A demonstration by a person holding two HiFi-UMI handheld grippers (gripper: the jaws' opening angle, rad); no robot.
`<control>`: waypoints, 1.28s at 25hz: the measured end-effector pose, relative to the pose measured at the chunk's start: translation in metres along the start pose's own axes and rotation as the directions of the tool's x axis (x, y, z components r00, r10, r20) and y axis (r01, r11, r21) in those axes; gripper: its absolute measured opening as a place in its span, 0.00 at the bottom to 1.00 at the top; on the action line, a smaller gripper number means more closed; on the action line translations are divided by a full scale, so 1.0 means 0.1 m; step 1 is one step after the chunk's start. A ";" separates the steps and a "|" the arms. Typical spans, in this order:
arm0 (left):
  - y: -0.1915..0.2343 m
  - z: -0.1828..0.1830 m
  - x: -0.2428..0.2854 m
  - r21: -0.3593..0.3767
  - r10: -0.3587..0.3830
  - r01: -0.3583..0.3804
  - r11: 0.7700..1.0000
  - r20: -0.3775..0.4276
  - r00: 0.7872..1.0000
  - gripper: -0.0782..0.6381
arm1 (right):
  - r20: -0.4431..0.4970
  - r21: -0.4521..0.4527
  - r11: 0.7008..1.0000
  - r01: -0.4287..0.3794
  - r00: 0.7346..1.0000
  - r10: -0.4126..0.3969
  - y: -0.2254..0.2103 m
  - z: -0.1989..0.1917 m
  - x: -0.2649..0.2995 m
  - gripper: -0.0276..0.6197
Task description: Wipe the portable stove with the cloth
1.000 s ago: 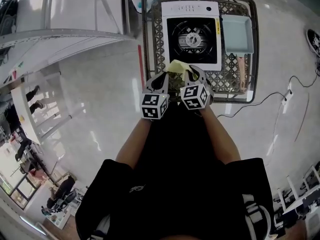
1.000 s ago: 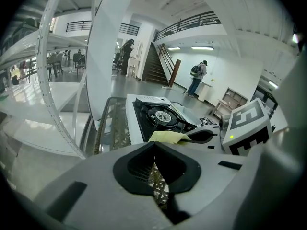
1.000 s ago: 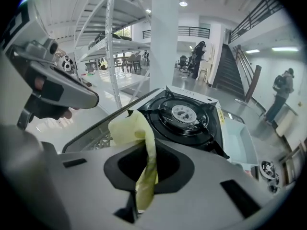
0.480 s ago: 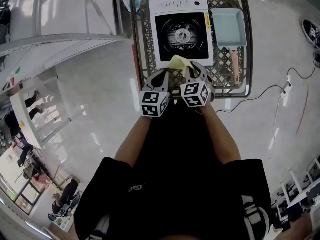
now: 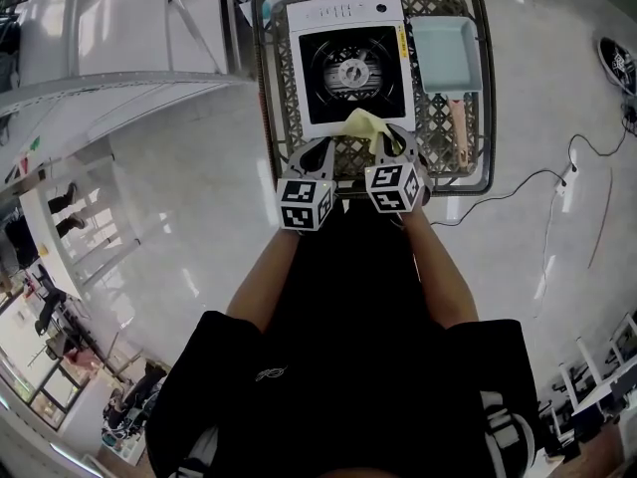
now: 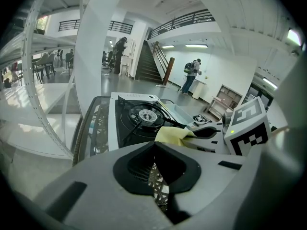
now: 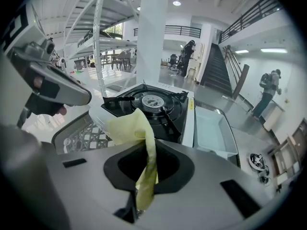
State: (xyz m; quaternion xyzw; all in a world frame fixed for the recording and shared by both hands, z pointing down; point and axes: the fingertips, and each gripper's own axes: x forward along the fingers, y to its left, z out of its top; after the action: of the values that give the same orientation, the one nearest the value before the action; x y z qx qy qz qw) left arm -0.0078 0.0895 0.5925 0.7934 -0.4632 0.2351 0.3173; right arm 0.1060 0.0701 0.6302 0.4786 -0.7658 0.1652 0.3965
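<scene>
Glossy pale floor (image 5: 179,197), white pillar (image 7: 152,37), dark staircase (image 7: 218,61).

Both forearms extend forward and down from the torso, left forearm (image 5: 267,277) and right forearm (image 5: 438,267) angled inward so the grippers sit just beside each other at centre. Marker cubes face up, nearly level.

Left gripper (image 5: 320,149): jaws drawn together, only a thin slit between the pads, nothing gripped.

Right gripper (image 5: 384,139): jaws clamped on a fold of the yellow cloth (image 7: 136,128), which stands up out of the pads and flops forward. This gripper sits slightly ahead of the left one.
</scene>
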 end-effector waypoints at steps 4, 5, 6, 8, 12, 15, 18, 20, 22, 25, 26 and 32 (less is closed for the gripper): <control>-0.09 0.00 0.03 0.001 -0.003 0.003 1.000 -0.001 1.000 0.13 | -0.004 0.004 1.000 0.012 1.000 -0.012 -0.12 -0.06 -0.03 0.07; -0.11 -0.01 0.05 0.001 -0.004 0.004 1.000 -0.004 1.000 0.13 | -0.005 0.006 1.000 0.015 1.000 -0.015 -0.15 -0.07 -0.03 0.07; -0.13 -0.02 0.06 0.002 -0.006 0.006 1.000 -0.007 1.000 0.13 | -0.006 0.009 1.000 0.019 1.000 -0.019 -0.18 -0.09 -0.03 0.07; -0.18 -0.02 0.09 0.008 -0.012 0.012 1.000 -0.011 1.000 0.13 | -0.010 0.021 0.999 0.030 1.000 -0.029 -0.26 -0.12 -0.03 0.07; -0.29 0.02 0.14 0.020 -0.019 0.019 1.000 -0.012 1.000 0.13 | -0.014 0.047 0.998 0.045 0.999 -0.044 -0.40 -0.17 -0.07 0.07; -0.36 0.04 0.16 0.024 -0.019 0.020 1.000 -0.010 1.000 0.13 | -0.014 0.053 0.997 0.054 0.999 -0.053 -0.48 -0.21 -0.10 0.07; -0.43 0.03 0.20 0.028 -0.021 0.021 0.999 -0.015 1.000 0.13 | -0.014 0.060 0.996 0.060 0.998 -0.060 -0.56 -0.26 -0.12 0.07; -0.48 0.04 0.22 0.030 -0.019 0.020 0.999 -0.018 1.000 0.13 | -0.016 0.069 0.996 0.060 0.998 -0.059 -0.61 -0.29 -0.13 0.07; -0.52 0.06 0.23 0.033 -0.018 0.019 0.999 -0.018 1.000 0.13 | -0.015 0.076 0.995 0.061 0.998 -0.060 -0.66 -0.31 -0.14 0.07; -0.58 0.05 0.23 0.037 -0.020 0.021 0.999 -0.019 1.000 0.13 | -0.017 0.084 0.994 0.065 0.998 -0.064 -0.71 -0.35 -0.14 0.07; -0.59 0.04 0.23 0.038 -0.019 0.020 0.999 -0.020 1.000 0.13 | -0.018 0.087 0.994 0.066 0.998 -0.064 -0.72 -0.36 -0.15 0.07; -0.62 0.10 0.22 0.049 -0.015 0.016 0.999 -0.017 1.000 0.13 | -0.013 0.102 0.993 0.064 0.998 -0.063 -0.76 -0.36 -0.18 0.07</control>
State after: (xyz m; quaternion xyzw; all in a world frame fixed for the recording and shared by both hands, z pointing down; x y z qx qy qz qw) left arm 0.0579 0.0924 0.5826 0.8025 -0.4484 0.2506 0.3036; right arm 0.1915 0.0669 0.6295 0.5216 -0.7386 0.1937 0.3805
